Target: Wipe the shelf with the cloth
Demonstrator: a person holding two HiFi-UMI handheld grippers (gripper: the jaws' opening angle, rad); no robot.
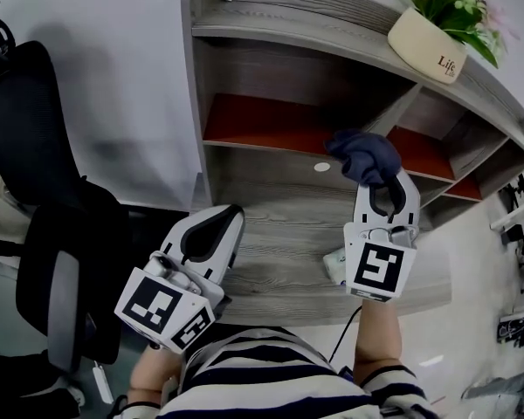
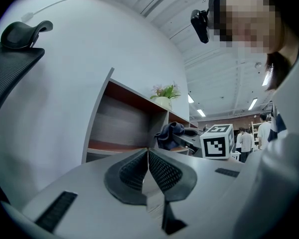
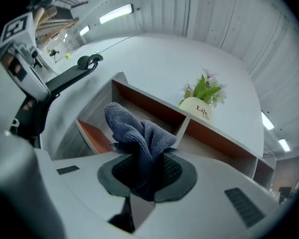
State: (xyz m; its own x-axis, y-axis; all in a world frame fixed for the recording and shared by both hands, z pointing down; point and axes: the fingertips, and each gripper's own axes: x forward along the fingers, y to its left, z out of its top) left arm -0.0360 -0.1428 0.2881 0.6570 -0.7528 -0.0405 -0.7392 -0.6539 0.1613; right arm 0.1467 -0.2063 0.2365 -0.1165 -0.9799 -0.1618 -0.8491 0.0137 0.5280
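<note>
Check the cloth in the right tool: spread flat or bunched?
Bunched. The blue-grey cloth stands up in crumpled folds, pinched between the jaws of the right tool.

Head view: the camera sits above the person and looks steeply down past a striped top (image 1: 271,375). The left gripper (image 1: 230,218) and right gripper (image 1: 385,182) are close below the lens, and the shelf (image 1: 279,77) stands just beyond their fingertips.

Left gripper view: the camera sits low and close behind its own fingers (image 2: 132,171). It faces along them to the shelf's left end, and beyond the fingertips to the right it catches the right gripper with the cloth (image 2: 170,133).

Right gripper view: the camera is equally close behind its fingers and faces the shelf's upper compartments.

All three views share the shelf and the flower pot (image 3: 199,112) on top of it.
</note>
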